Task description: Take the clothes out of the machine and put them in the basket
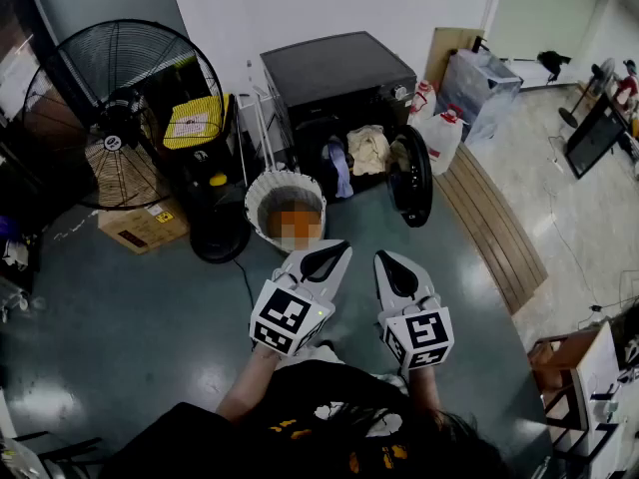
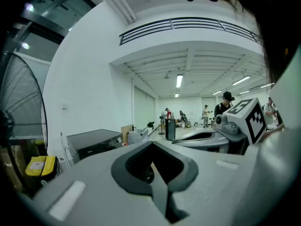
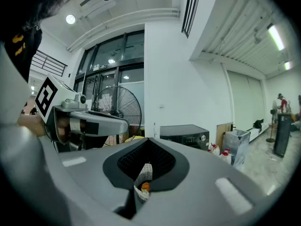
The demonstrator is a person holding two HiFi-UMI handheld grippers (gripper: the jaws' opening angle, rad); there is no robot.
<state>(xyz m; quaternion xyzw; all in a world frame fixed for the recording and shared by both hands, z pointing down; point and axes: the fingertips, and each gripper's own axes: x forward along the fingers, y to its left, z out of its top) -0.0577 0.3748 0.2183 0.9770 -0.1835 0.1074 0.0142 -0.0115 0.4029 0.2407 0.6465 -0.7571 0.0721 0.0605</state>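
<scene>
Cream clothes (image 1: pixel 368 150), crumpled, in open machine (image 1: pixel 335 69)

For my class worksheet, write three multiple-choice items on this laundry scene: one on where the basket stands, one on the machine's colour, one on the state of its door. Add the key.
1. Where does the white basket stand relative to the machine?
A. On top of it
B. On the floor in front of it
C. Inside it

2. What colour is the machine?
A. White
B. Red
C. Black

3. How is the machine's door?
A. Swung open
B. Shut
C. Missing

Key: 1 B, the head view shows it on the floor before the machine. 2 C, its top and front are black. 3 A, the door hangs open and clothes show inside.
</scene>
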